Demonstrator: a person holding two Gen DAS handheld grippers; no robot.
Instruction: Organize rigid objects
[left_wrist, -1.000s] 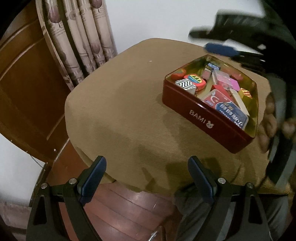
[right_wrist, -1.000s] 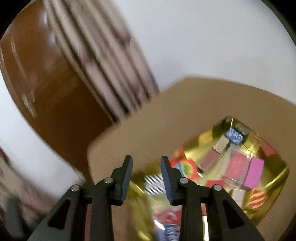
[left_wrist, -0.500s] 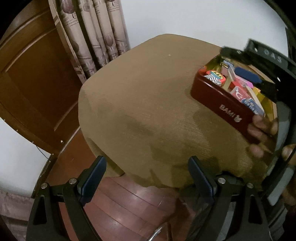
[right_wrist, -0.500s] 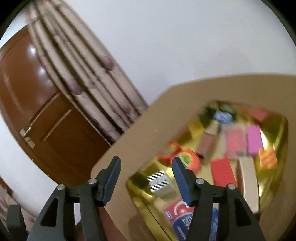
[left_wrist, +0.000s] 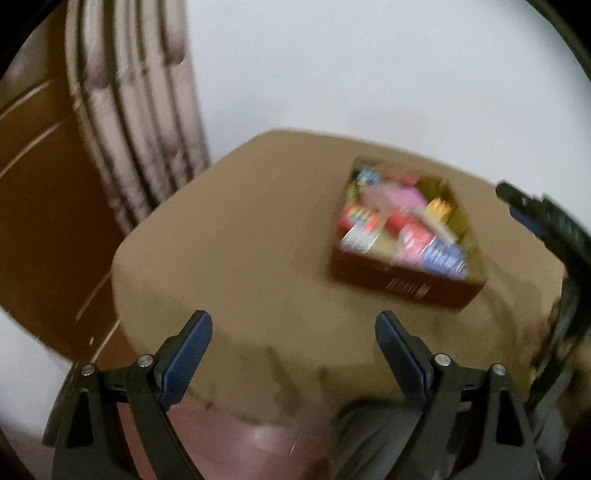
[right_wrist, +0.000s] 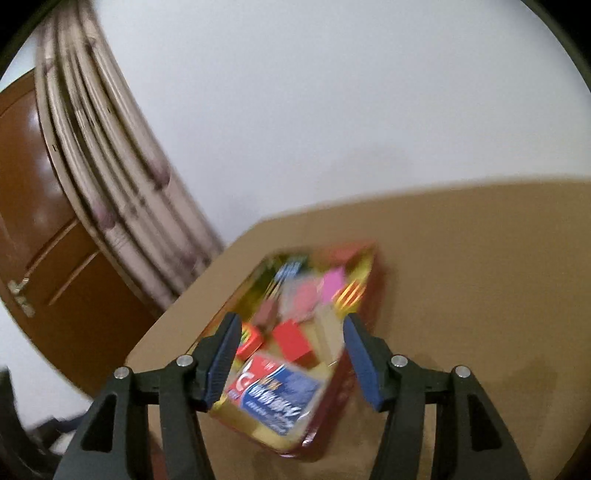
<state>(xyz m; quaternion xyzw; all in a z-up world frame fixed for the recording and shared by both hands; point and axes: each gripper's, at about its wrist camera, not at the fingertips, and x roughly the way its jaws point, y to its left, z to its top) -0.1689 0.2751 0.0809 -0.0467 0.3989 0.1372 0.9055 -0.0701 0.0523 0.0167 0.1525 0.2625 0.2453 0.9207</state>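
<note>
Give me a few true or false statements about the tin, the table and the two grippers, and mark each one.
1. The red tin sits on the tan-covered table. True.
2. The tin is empty. False: it holds small colourful items.
3. The left gripper clamps the tin. False: its jaws stand wide apart with nothing between them.
4. The right gripper holds nothing. True.
5. A curtain hangs beside a wooden door. True.
</note>
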